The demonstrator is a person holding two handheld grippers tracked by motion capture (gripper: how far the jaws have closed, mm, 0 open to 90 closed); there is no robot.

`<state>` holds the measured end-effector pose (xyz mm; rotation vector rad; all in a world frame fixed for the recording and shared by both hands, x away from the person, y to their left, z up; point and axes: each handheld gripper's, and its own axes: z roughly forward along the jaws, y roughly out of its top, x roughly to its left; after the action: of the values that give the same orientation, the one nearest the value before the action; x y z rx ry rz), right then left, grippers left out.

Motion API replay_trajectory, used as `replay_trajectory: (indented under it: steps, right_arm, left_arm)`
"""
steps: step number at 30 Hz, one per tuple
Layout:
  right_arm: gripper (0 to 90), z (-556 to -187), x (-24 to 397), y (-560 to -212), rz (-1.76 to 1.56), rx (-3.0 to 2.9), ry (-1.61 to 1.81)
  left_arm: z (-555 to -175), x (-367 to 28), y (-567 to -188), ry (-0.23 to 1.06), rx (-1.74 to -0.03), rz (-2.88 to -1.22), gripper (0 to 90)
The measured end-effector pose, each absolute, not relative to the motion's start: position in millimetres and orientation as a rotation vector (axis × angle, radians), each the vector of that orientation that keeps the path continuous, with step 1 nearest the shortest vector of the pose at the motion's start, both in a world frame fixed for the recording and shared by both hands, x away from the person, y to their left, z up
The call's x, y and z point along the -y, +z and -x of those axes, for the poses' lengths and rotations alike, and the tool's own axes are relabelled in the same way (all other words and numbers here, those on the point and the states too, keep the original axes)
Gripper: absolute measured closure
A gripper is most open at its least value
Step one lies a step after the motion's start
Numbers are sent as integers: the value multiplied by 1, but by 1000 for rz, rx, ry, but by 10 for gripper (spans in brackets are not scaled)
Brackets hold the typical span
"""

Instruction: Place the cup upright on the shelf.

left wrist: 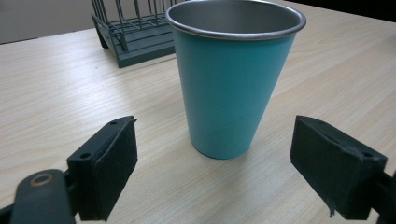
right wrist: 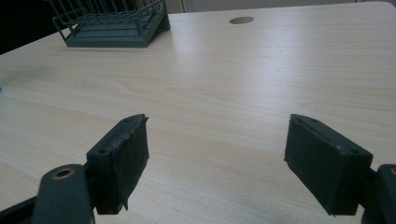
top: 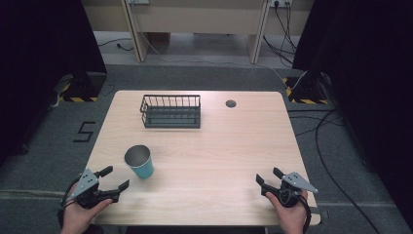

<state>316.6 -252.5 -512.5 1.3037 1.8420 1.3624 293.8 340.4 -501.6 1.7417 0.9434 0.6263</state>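
A teal metal cup (top: 140, 162) with a steel rim stands upright on the wooden table (top: 214, 146), left of centre. My left gripper (top: 114, 178) rests near the front left corner, open, its jaws pointing at the cup a short way off. In the left gripper view the cup (left wrist: 231, 79) stands just beyond the spread jaws, touching neither. My right gripper (top: 268, 177) sits near the front right edge, open, with bare table between its jaws (right wrist: 217, 154).
A dark wire basket (top: 171, 111) stands at the back of the table, left of centre. A round cable hole (top: 231, 103) lies at the back right. Cables run over the floor to the right of the table.
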Motion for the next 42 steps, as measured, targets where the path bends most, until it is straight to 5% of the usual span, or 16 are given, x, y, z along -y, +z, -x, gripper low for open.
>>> replay_trajectory:
  steps: [42]
  right_arm:
    - [224,-317,253,-513,-1305,-1847,1364]
  left_arm:
    - [-340,-302,-496,579,-886,-1756,141]
